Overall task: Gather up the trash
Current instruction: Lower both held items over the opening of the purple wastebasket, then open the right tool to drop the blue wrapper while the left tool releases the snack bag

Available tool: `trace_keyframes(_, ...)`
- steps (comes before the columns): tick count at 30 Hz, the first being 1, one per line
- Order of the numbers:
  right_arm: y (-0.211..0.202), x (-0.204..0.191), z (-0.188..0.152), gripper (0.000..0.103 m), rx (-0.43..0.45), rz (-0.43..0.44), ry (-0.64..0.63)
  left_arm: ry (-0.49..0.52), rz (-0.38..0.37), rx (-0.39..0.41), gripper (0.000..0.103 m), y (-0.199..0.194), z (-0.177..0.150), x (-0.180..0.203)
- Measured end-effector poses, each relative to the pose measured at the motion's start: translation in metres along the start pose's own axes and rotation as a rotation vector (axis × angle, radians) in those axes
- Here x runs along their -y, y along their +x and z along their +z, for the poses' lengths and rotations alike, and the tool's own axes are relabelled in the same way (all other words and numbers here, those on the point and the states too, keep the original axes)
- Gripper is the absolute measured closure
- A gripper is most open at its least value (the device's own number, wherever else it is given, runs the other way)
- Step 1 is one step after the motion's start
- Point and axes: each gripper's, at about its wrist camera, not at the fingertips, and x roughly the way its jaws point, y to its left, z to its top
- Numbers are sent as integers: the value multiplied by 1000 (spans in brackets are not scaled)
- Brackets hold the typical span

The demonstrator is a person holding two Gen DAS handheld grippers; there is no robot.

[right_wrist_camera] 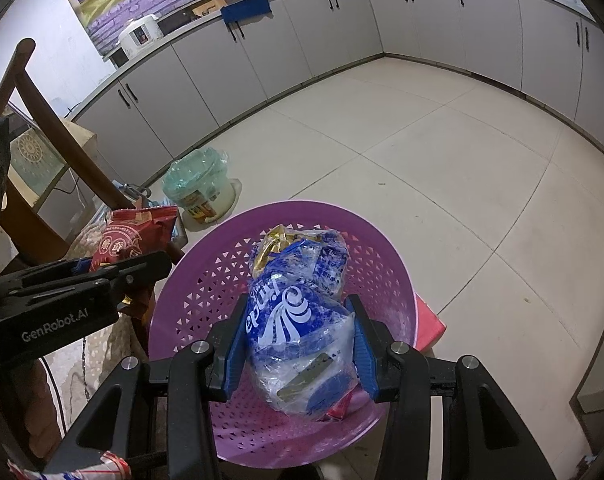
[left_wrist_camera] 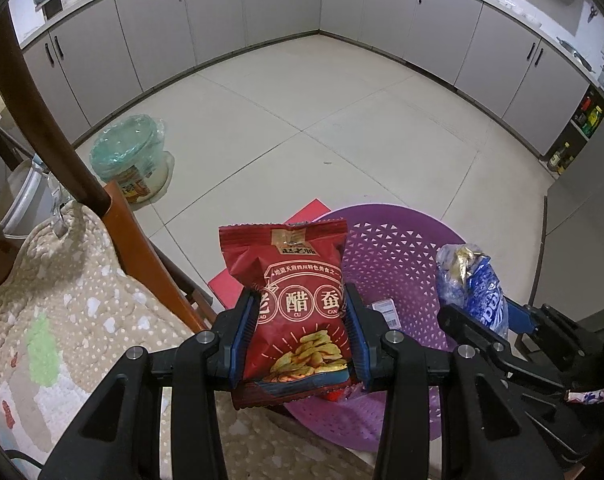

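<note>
Now the left gripper (left_wrist_camera: 302,322) jaws clamp a red packet (left_wrist_camera: 296,300) at the basket's (right_wrist_camera: 206,280) nine o'clock, while the right gripper (right_wrist_camera: 296,344) jaws clamp a blue bag (right_wrist_camera: 298,336) over it.

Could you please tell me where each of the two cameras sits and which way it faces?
Left wrist: on the left gripper, looking down past its clamped red snack bag to the purple basket; the right gripper shows.
Right wrist: on the right gripper, above the basket, gripping a blue-and-white plastic bag; the left gripper shows.
Shared: basket, both bags, lined bin, grey cabinets.
</note>
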Motion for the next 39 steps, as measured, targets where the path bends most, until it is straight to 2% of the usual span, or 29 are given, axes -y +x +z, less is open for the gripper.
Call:
trace_keyframes(8, 1, -2, -1, 54, -3, -14, -1, -17, -11, -3, 63, 4, 2, -6)
trace_keyframes(9, 1, -2, 0, 54, -4, -15, 0, -28, -20, -27, 62, 3, 2, -7)
trace_keyframes(11, 2, -3, 0, 53, -4, -15, 3, -31, -31, -20, 56, 0, 3, -8)
trace_keyframes(15, -1, -3, 0, 51, 5, -8, 14, -56, -75, 22, 35, -17, 5, -12)
trace_keyframes(20, -7, -2, 0, 47, 19, -11, 14, -74, -111, 58, 28, -38, 3, -16)
trace_keyframes(26, -26, -2, -4, 41, 49, -14, 22, -64, -106, 96, 22, -68, -10, -13)
trace_keyframes(32, -50, -5, -12, 36, 72, -29, 14, -37, -42, 155, 22, -103, -32, -5)
trace_keyframes(39, -78, -14, -26, 33, 90, -42, -12, -25, 107, 282, 9, -150, -57, -2)
